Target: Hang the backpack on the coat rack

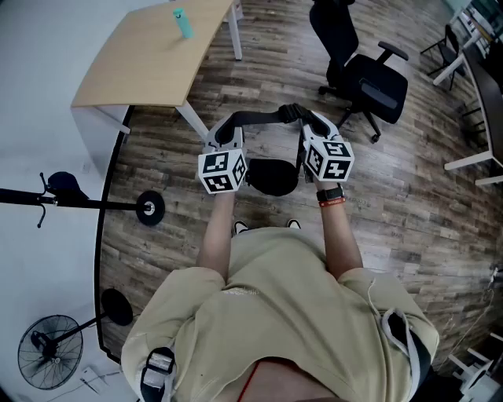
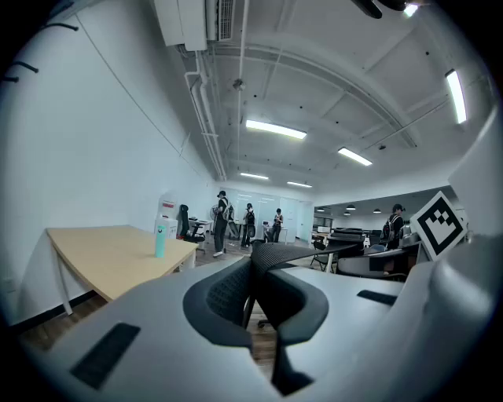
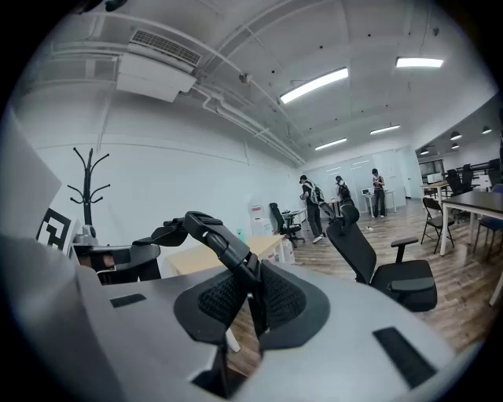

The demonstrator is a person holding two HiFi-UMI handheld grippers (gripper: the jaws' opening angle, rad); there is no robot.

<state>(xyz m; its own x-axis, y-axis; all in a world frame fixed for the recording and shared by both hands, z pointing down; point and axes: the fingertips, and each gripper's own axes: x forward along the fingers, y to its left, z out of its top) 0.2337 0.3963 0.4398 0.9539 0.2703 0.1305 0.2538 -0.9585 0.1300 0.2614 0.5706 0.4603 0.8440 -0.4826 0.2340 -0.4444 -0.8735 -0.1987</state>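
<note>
In the head view the black backpack [image 1: 273,177] hangs below and between my two grippers, over the wooden floor. A black mesh shoulder strap [image 1: 259,118] runs from one gripper to the other. My left gripper [image 1: 222,136] is shut on one end of this strap [image 2: 271,263]. My right gripper [image 1: 316,126] is shut on the other end of the strap [image 3: 228,251], which rises out of its jaws toward the left. The black coat rack [image 1: 78,203] stands to my left, and its hooked top [image 3: 88,169] shows against the white wall in the right gripper view.
A light wooden table [image 1: 149,55] with a teal bottle [image 1: 182,23] stands ahead on the left. A black office chair [image 1: 365,74] is ahead on the right. A floor fan [image 1: 49,351] stands at the lower left. Several people [image 2: 222,224] are far down the room.
</note>
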